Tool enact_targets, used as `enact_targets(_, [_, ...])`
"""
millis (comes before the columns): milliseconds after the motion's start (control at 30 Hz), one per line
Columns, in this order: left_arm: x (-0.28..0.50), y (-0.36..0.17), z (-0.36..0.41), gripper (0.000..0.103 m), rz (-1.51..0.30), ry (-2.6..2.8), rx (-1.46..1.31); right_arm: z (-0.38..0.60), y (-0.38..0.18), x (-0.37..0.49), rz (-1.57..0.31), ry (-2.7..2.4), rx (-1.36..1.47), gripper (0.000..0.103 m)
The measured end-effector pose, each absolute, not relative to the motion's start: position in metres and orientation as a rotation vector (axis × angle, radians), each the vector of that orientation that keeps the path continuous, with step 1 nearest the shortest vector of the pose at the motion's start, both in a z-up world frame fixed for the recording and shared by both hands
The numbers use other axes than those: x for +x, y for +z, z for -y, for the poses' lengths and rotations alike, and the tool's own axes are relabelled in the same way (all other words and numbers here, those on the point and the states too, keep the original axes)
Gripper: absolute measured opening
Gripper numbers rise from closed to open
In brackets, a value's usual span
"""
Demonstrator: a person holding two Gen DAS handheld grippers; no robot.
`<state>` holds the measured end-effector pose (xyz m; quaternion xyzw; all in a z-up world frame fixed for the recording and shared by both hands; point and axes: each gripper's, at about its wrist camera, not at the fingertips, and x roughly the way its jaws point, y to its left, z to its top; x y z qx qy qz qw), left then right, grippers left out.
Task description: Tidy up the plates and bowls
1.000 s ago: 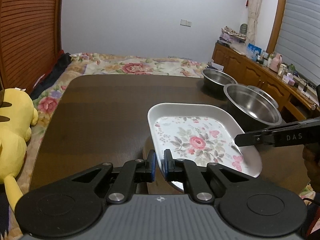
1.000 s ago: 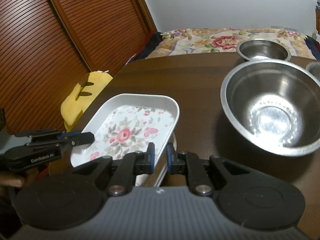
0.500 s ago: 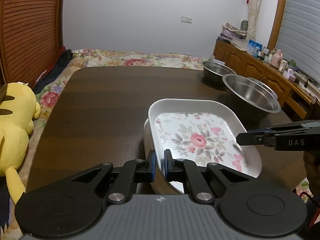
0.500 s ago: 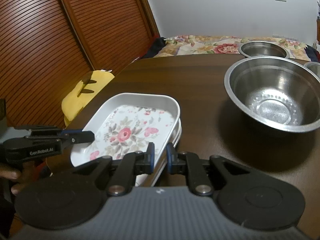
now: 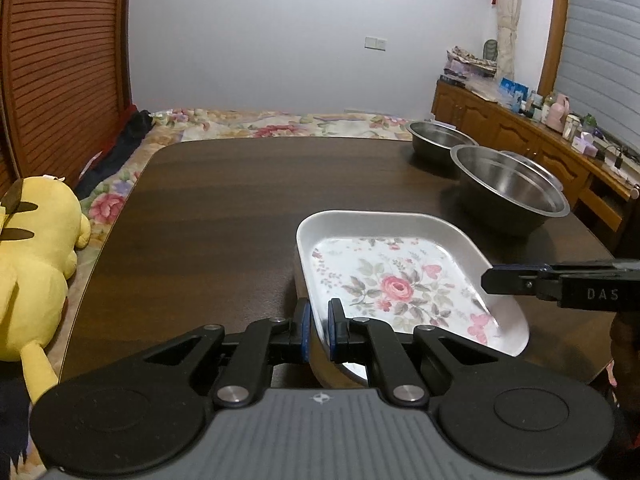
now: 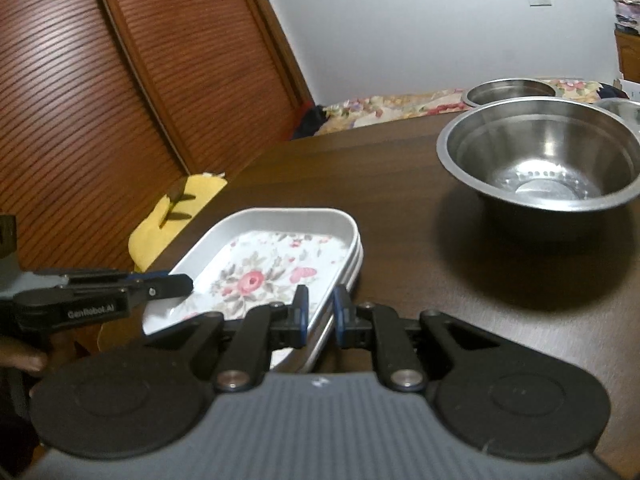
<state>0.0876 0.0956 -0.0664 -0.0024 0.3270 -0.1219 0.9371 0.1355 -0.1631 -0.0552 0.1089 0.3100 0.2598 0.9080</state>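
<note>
A white rectangular plate with a rose pattern (image 5: 396,284) (image 6: 260,276) sits close over a stack of similar white plates (image 6: 354,264) near the table's front edge. I cannot tell whether it rests fully on them. My left gripper (image 5: 318,328) (image 6: 188,284) is shut on the plate's left rim. My right gripper (image 6: 320,312) (image 5: 490,280) is shut on the opposite rim. A large steel bowl (image 5: 508,184) (image 6: 540,168) stands right of the plates. A smaller steel bowl (image 5: 440,136) (image 6: 508,90) is behind it, and a third bowl's rim (image 6: 624,108) shows at the far right.
The dark wooden table (image 5: 220,220) stretches bare to the left and back. A yellow plush toy (image 5: 32,264) lies off the table's left edge on a floral bed cover (image 5: 280,126). A wooden sideboard (image 5: 520,128) with small items runs along the right wall.
Both grippers have come down with the floral plate, bringing it lower onto the stack. The bowls have not moved.
</note>
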Motion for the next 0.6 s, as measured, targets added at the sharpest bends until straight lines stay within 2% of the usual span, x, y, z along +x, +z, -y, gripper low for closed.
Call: enact_targets(600, [0.088,-0.081,-0.101,0.012,-0.676,-0.243,-0.018,0.155,-0.058,0.124,-0.573,0.515,0.192,0.015])
